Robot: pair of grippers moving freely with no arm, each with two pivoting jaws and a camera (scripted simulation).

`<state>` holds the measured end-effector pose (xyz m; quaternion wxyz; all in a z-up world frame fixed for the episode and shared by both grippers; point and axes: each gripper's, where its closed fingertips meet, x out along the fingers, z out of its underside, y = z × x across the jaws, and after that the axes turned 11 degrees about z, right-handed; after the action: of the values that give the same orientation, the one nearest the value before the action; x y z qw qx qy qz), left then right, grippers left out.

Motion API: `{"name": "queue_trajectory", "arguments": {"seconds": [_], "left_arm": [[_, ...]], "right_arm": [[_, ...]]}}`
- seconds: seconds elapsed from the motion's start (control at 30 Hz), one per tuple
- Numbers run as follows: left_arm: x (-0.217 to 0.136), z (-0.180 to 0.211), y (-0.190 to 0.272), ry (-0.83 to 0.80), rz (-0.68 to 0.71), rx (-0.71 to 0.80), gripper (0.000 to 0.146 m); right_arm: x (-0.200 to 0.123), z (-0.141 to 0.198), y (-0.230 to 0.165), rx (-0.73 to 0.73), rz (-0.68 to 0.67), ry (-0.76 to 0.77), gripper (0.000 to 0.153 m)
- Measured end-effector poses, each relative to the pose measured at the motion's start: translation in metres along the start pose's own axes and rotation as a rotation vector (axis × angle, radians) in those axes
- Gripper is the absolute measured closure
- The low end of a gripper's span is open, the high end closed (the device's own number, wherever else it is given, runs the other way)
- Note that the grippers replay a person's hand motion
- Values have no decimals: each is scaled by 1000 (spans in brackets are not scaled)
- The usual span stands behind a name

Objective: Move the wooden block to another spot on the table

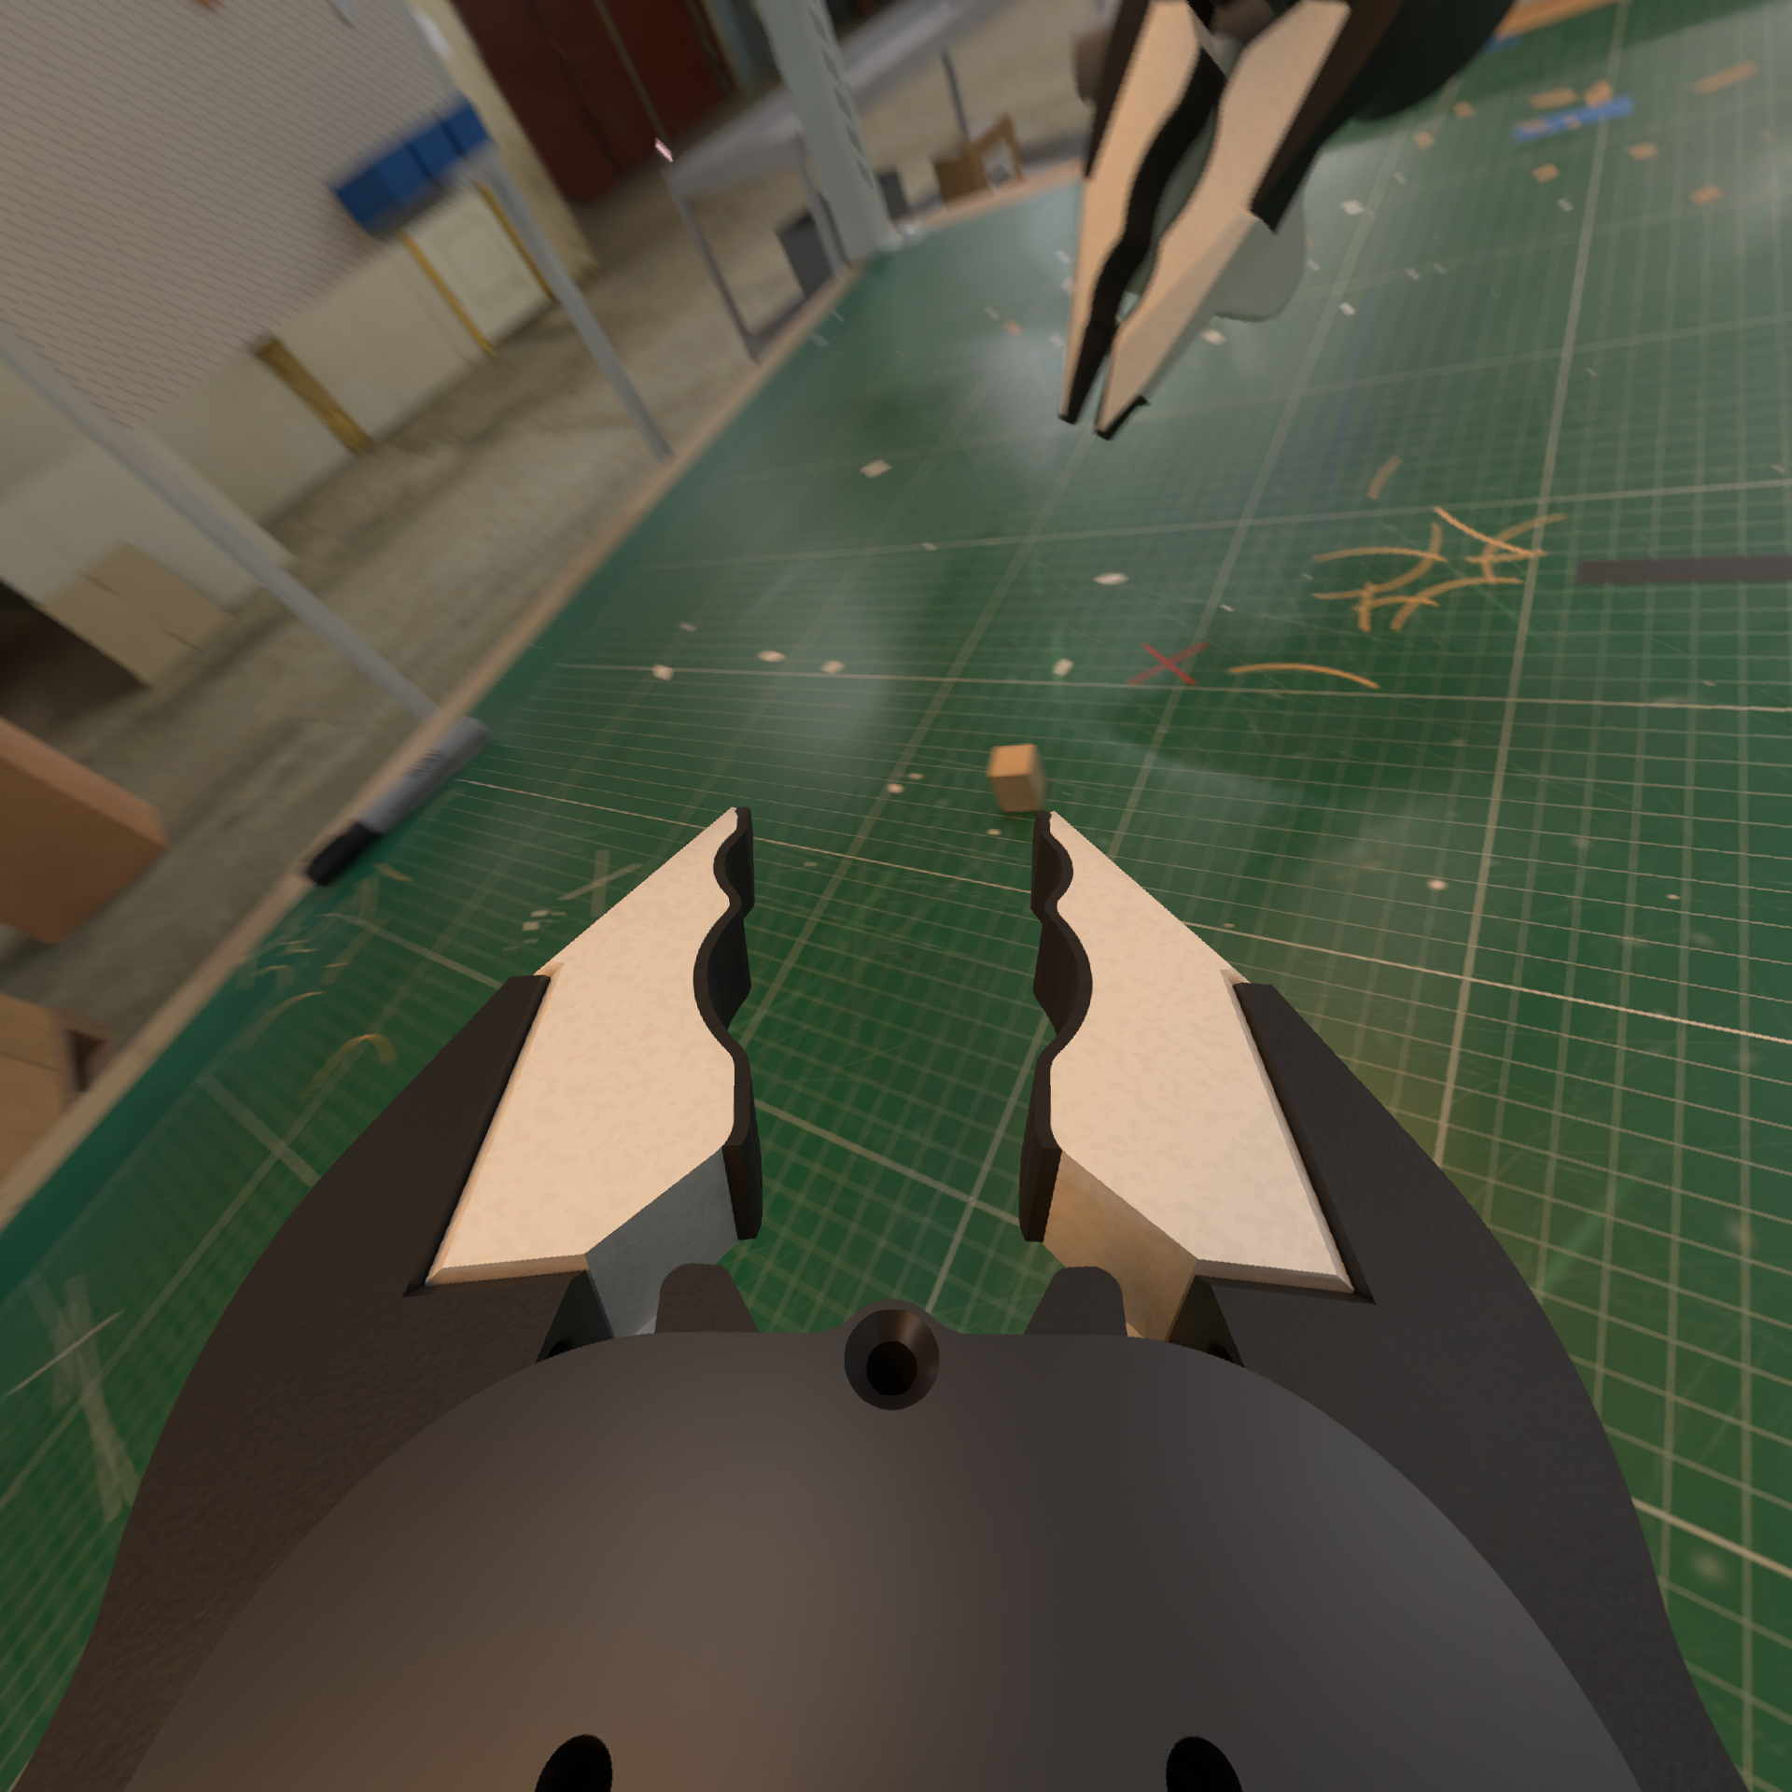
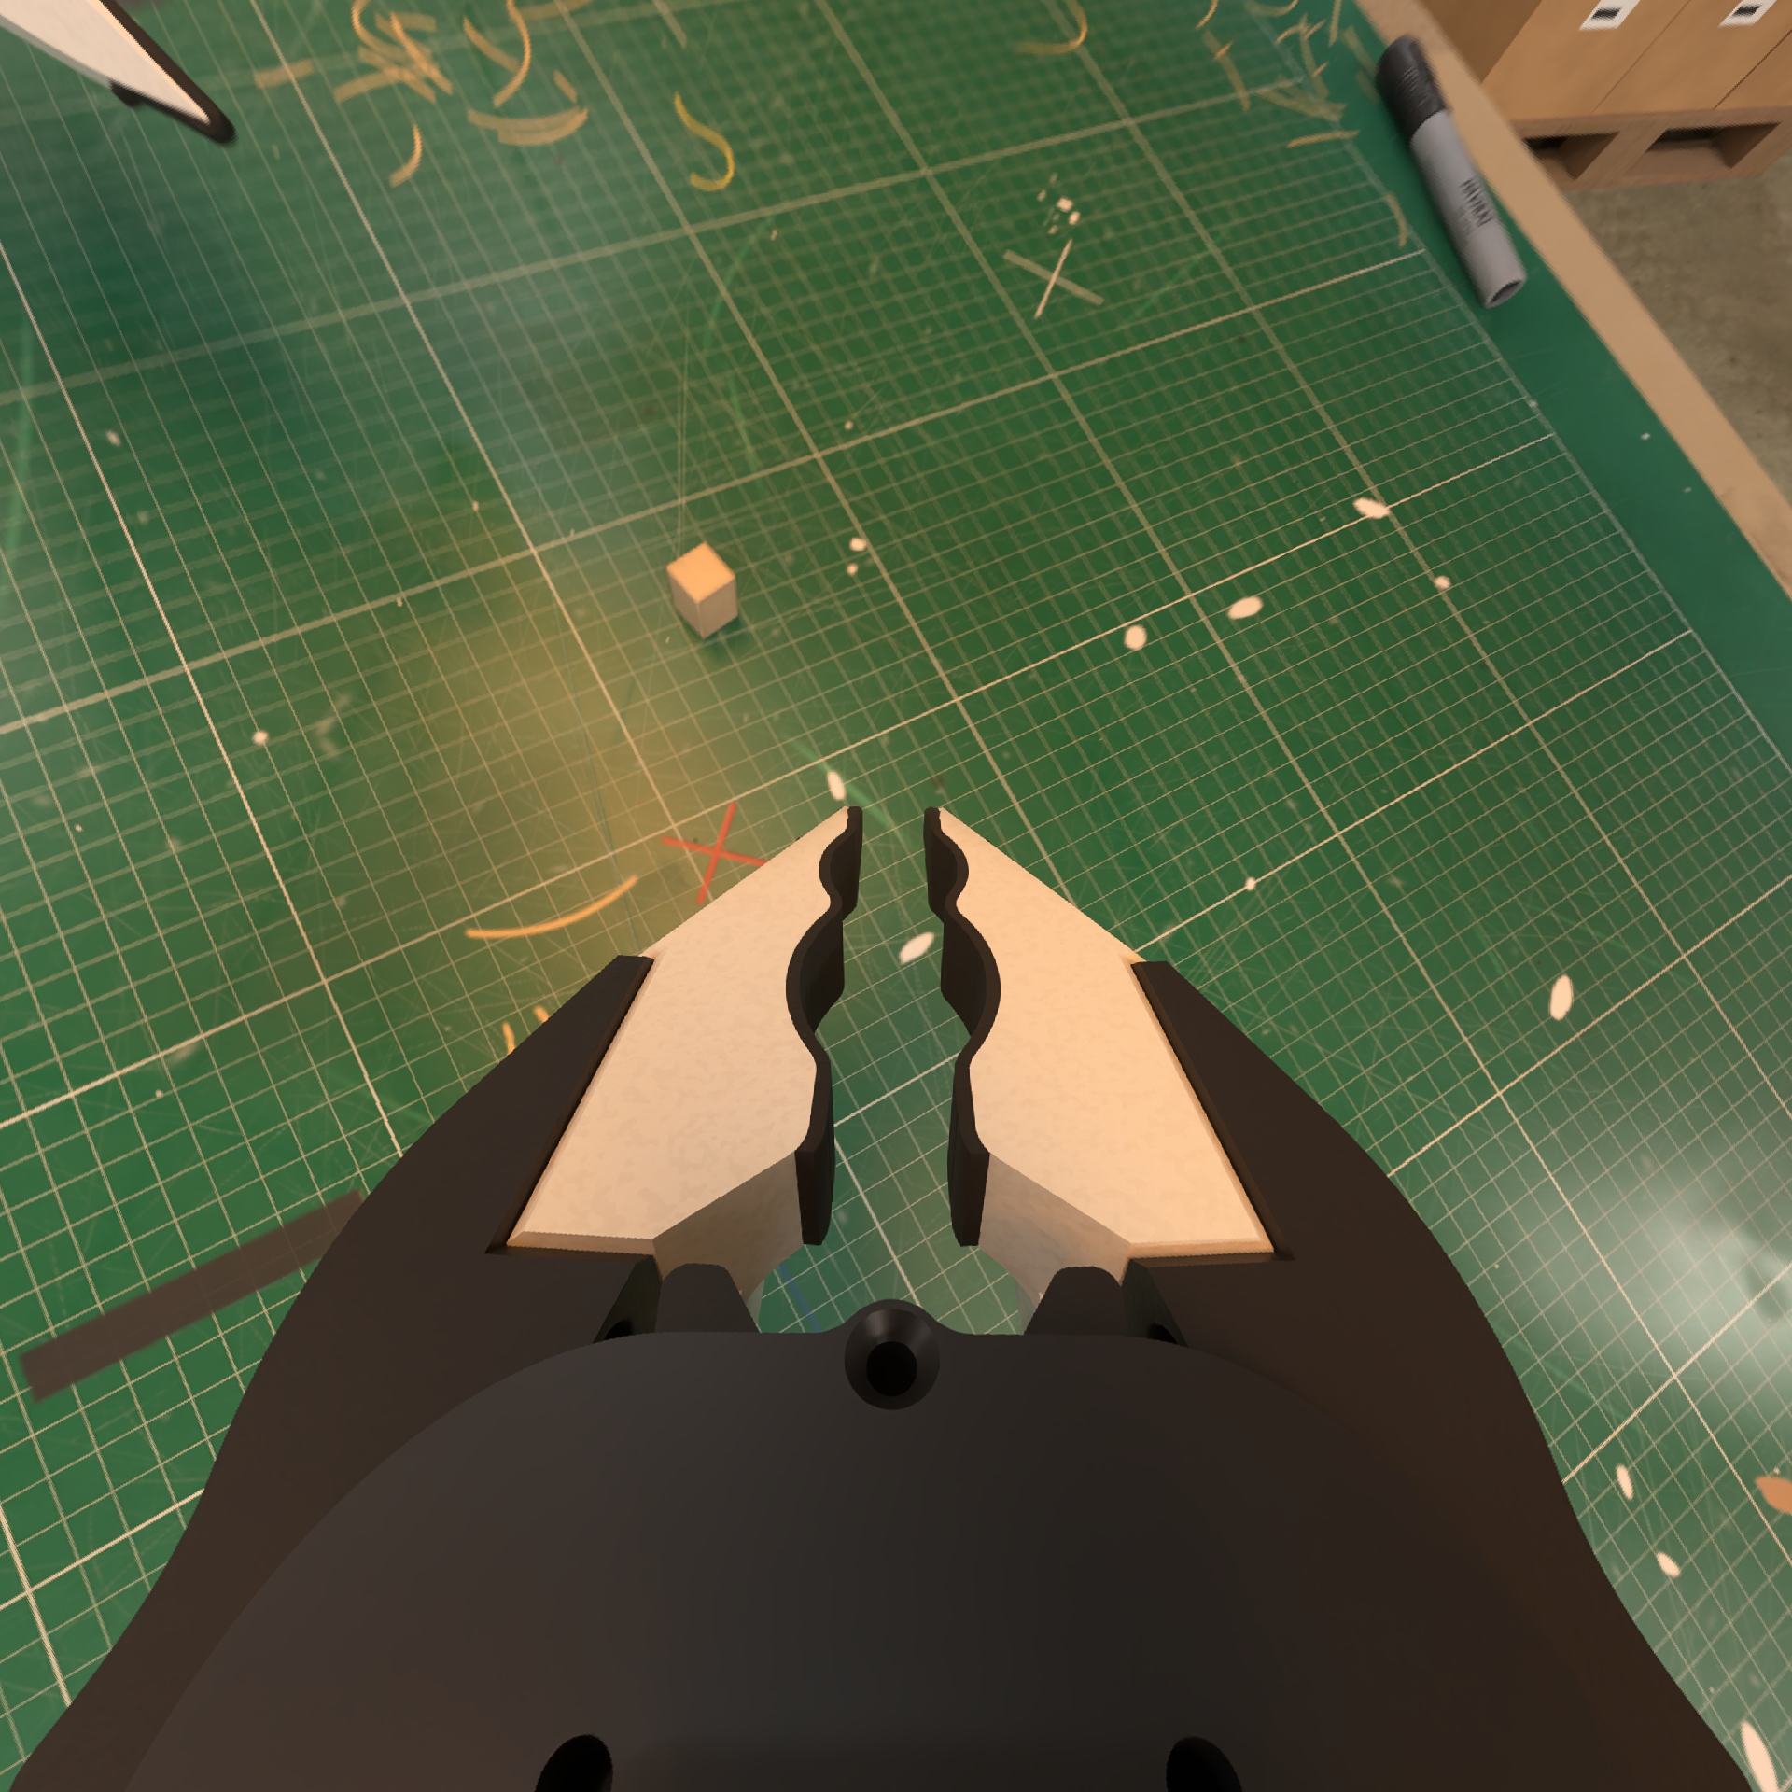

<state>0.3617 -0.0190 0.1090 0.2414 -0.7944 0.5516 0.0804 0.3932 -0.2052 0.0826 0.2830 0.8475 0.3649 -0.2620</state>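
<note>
one wooden block [image 1: 1015, 777] sits alone on the green gridded counter [image 1: 1455, 1067], free of both tongs. in the left wrist view it lies just ahead of the left tongs [image 1: 892, 813], a little right of the gap and close to the tip of the right finger, not touching it. the left tongs are spread wide with nothing between the fingers, hanging above the counter

the right tongs [image 2: 889, 810] show only a narrow gap between their tips, nearly pressed together, and hold nothing. in the right wrist view the block [image 2: 702, 587] stands well ahead of them and to the left, one corner turned toward the camera. in the left wrist view the right tongs [image 1: 1091, 425] hang in the air beyond the block, tips pointing down at the counter, well apart from it

two crosses are drawn on the counter: a red one [image 2: 716, 853] just left of the right tongs' tips, and a pale one [image 2: 1054, 279] farther off. one grey marker [image 2: 1450, 170] lies along the counter's edge, well apart from the block. one dark strip [image 2: 184, 1295] lies flat on the counter near the right tongs' body. curled wood shavings [image 2: 524, 107] are scattered at the far end, too many to count, and small pale chips dot the surface. brown boxes [image 2: 1648, 68] stand on the floor past the edge
</note>
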Motion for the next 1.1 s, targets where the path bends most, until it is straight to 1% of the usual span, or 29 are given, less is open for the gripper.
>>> {"name": "queue_trajectory", "arguments": {"seconds": [0.1,0.2,0.3,0.43,0.57,0.67,0.73,0.93,1.1], "left_arm": [[32,9,18,-96,100,-24,90],[61,21,27,-211,174,-39,94],[87,26,21,-284,183,-32,107],[110,23,14,-296,242,-78,117],[122,35,17,-338,306,-144,125],[126,42,21,-358,319,-145,131],[127,44,21,-377,324,-143,131],[128,44,20,-355,322,-173,131],[122,31,23,-308,325,-157,132]], "right_arm": [[5,8,-6,-42,29,-45,141],[5,15,-2,-8,45,-39,141],[0,24,4,27,69,-36,141],[-8,34,10,56,86,-25,141],[-8,43,15,74,92,-28,141],[-8,48,18,86,92,-29,141],[-8,52,17,90,80,-39,142],[-2,68,0,71,3,-120,141],[-5,80,3,68,7,-160,142]]}}
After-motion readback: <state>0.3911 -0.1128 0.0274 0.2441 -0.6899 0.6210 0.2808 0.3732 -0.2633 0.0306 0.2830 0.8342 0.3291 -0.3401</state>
